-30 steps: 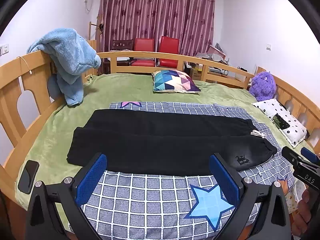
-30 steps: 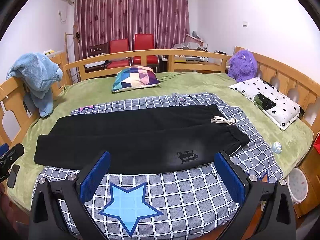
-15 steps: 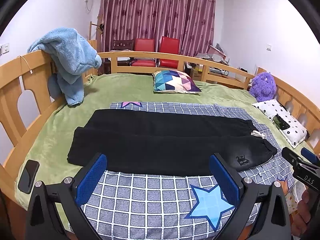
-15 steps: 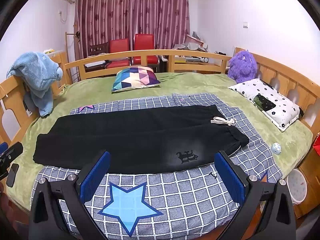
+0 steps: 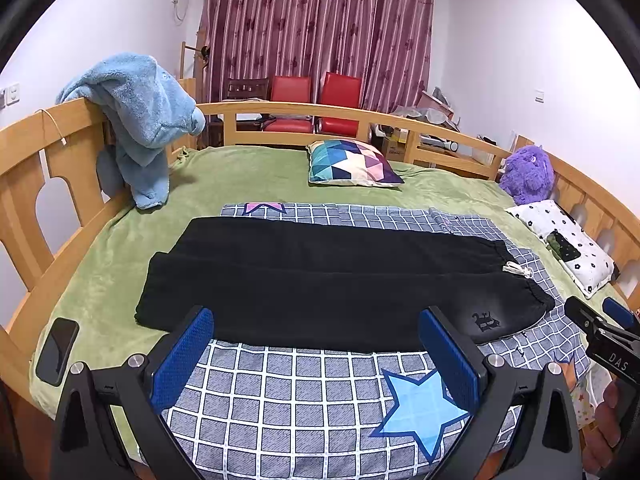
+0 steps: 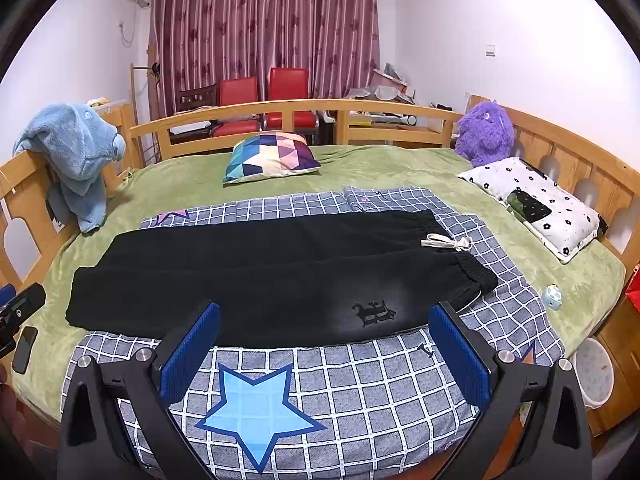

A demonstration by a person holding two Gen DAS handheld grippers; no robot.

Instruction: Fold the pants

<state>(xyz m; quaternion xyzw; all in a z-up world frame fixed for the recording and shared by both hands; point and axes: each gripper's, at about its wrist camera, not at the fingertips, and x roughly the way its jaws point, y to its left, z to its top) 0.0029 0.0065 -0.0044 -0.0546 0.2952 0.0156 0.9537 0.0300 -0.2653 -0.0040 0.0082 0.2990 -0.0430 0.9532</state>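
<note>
Black pants (image 5: 328, 280) (image 6: 272, 276) lie flat across a grey checked sheet (image 5: 304, 404) (image 6: 360, 392) on the bed, legs side by side, cuffs to the left, waistband and white drawstring (image 6: 448, 243) to the right. A small dark emblem (image 6: 374, 313) marks the near hip. My left gripper (image 5: 316, 356) hovers open in front of the pants' near edge, toward the leg half. My right gripper (image 6: 324, 352) is open too, short of the near edge by the hip. Neither touches the cloth.
Wooden rails (image 6: 288, 108) ring the green bed. A blue plush towel (image 5: 140, 120) hangs on the left rail. A patterned cushion (image 6: 272, 156), purple plush toy (image 6: 486, 132) and white pillow (image 6: 536, 204) sit at the back and right. A phone (image 5: 58, 350) lies near the left edge.
Both views have shifted very slightly; the pants and both open grippers look the same as before.
</note>
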